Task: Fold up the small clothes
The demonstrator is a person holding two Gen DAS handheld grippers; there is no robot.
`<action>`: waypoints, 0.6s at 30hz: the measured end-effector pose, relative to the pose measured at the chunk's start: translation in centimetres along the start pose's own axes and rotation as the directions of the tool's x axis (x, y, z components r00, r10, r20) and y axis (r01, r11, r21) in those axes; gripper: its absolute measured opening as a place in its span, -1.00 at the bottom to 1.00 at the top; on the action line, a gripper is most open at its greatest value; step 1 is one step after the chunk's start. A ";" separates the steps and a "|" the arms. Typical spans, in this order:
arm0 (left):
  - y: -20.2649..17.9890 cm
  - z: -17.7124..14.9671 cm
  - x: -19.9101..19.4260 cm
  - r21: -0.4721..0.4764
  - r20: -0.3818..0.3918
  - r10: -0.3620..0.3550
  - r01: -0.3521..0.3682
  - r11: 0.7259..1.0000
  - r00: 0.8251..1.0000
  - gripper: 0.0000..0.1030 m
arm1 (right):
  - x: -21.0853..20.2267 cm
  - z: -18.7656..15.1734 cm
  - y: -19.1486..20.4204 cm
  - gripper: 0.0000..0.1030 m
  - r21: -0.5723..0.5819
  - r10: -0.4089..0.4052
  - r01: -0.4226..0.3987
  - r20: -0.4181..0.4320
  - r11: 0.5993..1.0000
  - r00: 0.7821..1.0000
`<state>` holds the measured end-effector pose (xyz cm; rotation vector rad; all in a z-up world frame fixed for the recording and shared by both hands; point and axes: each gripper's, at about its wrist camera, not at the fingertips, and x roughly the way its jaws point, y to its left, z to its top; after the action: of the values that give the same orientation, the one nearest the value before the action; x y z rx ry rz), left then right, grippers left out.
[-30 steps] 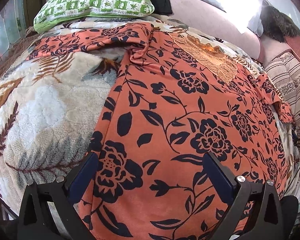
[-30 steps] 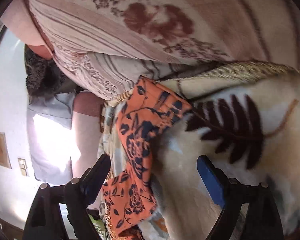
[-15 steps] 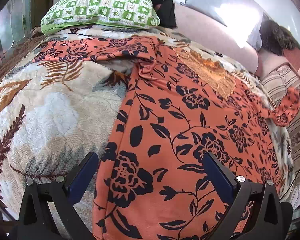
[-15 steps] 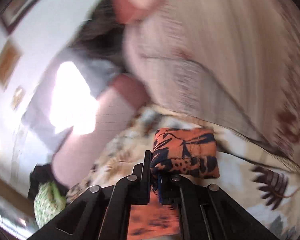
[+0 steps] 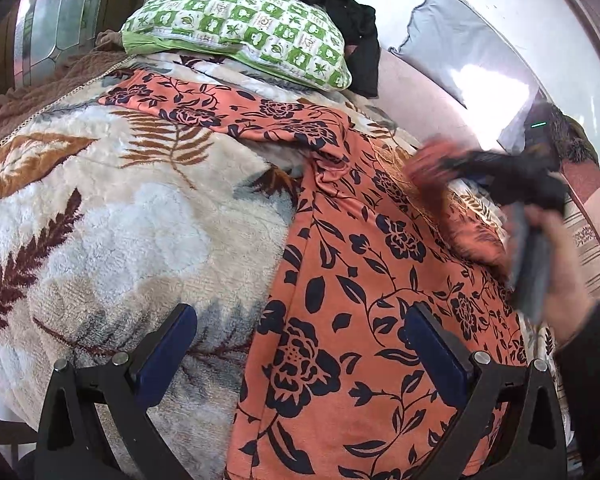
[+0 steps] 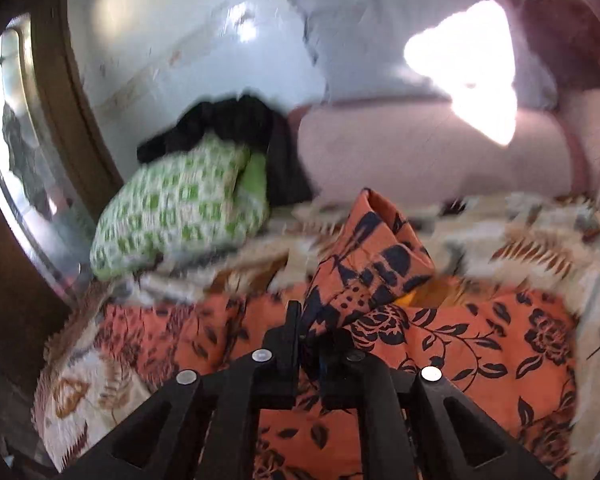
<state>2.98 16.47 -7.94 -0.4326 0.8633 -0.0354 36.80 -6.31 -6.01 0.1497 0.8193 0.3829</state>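
An orange dress with a navy flower print (image 5: 360, 288) lies spread on the bed, its left sleeve (image 5: 204, 108) stretched out to the left. My left gripper (image 5: 300, 344) is open and empty, low over the dress's near hem. My right gripper (image 6: 310, 332) is shut on the right sleeve (image 6: 372, 256) and holds it lifted over the dress's chest. It shows blurred in the left wrist view (image 5: 444, 168), with the held sleeve (image 5: 424, 164) above the neckline.
A plush leaf-print blanket (image 5: 112, 216) covers the bed. A green-and-white pillow (image 5: 240, 28) and a black garment (image 5: 340, 12) lie at the head. A pink bolster (image 6: 420, 152) and a striped blanket (image 5: 596, 248) sit at the right.
My right gripper closed on the right sleeve and swung it up and left over the dress's chest. My left gripper pulled back a little, still open.
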 end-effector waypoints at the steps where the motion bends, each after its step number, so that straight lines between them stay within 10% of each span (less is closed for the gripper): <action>1: -0.1 0.0 -0.1 0.007 0.004 0.001 -0.001 1.000 1.000 1.00 | 2.5 -2.1 -0.1 -0.07 0.009 -0.004 0.005 -0.083 1.000 0.997; 3: -0.3 -0.1 -0.2 0.024 0.014 0.011 -0.011 1.000 1.000 1.00 | 4.9 -5.1 -1.3 0.93 0.062 0.051 -0.041 -0.163 0.997 0.985; 18: -7.1 4.7 1.8 0.124 -0.007 -0.009 0.010 0.992 1.000 1.00 | -7.9 -7.6 -19.7 0.95 0.433 0.194 -0.219 0.100 0.874 0.976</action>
<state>8.67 11.25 -3.85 -0.3205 0.8607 -0.0987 31.75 -27.66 -11.22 0.6767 0.8298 0.3864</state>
